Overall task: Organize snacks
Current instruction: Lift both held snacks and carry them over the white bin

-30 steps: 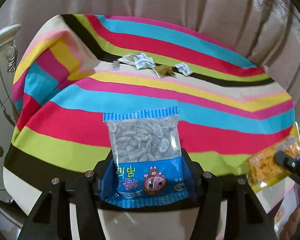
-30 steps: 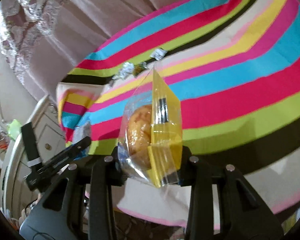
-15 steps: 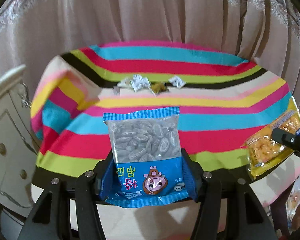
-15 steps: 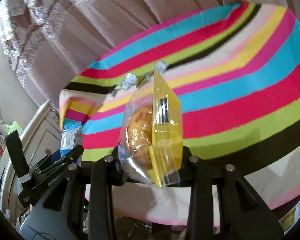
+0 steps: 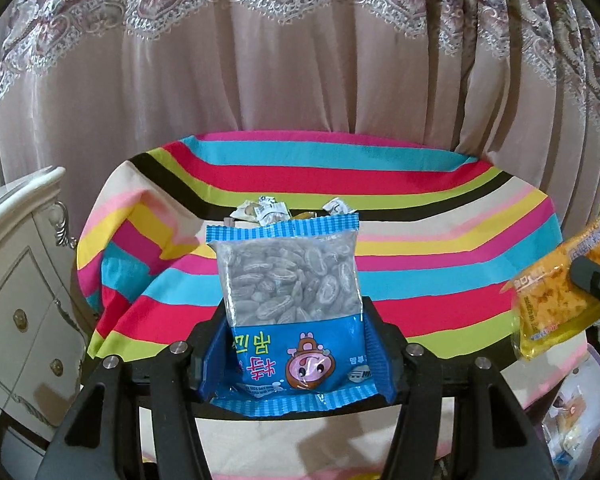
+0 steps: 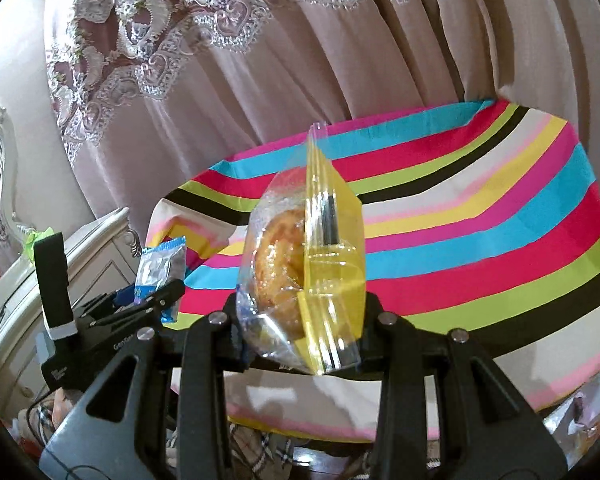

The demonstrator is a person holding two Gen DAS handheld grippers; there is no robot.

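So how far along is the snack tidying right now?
Midway, it seems. In hand: the left gripper holds a blue candy bag, the right gripper a yellow pastry packet, both lifted above the striped table. Left: setting these down somewhere, and a few small wrappers on the cloth. Nothing visibly sorted yet.

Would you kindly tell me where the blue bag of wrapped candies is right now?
The blue bag of wrapped candies stands upright, clamped in the left gripper above the near edge of the striped tablecloth; the right wrist view shows it at left.

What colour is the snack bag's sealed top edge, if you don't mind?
Blue with fine lighter stripes on the snack bag, clearest in the left wrist view.
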